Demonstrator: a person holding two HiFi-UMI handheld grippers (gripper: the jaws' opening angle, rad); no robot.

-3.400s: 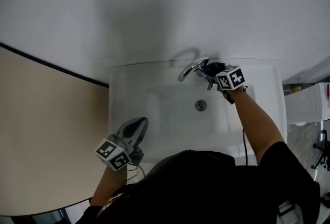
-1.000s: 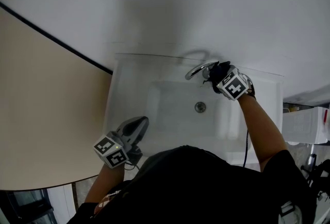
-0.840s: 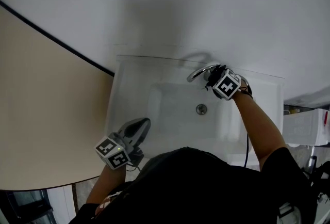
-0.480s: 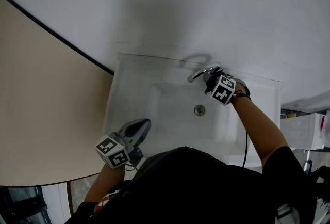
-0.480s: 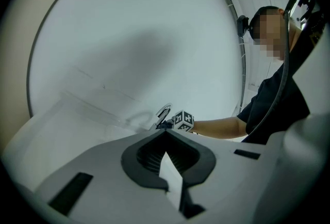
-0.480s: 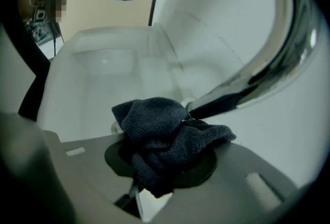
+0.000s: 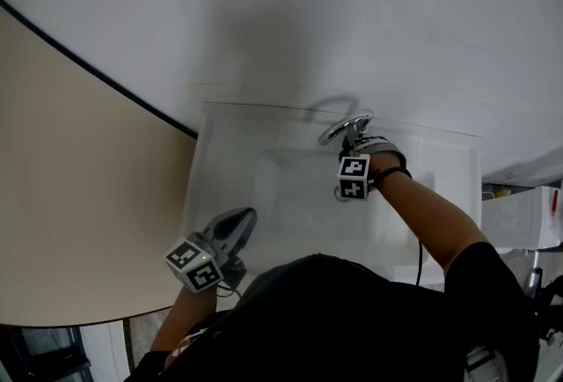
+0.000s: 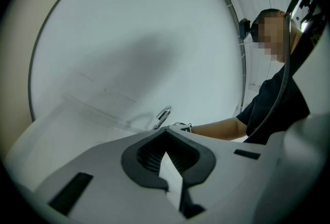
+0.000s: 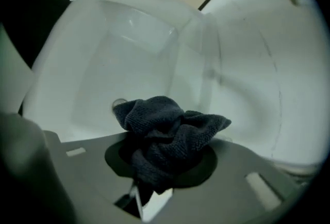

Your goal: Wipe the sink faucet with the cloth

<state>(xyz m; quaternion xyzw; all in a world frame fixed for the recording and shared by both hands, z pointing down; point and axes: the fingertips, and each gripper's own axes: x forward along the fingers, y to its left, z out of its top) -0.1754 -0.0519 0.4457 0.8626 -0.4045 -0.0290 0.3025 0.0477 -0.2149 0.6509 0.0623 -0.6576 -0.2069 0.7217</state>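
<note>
The faucet [image 7: 345, 127] stands at the back rim of the white sink [image 7: 211, 162], upper centre of the head view, with its chrome spout curving over the basin. Just below it the right gripper [image 7: 354, 179] tips steeply down into the basin, probably to bring the cloth up against the spout. Only the right gripper view shows that dark grey cloth [image 9: 166, 132], bunched and clamped between the jaws. The left gripper [image 7: 234, 224] waits at the sink's front left corner, jaws together on nothing. Its view alone shows the faucet in profile.
</note>
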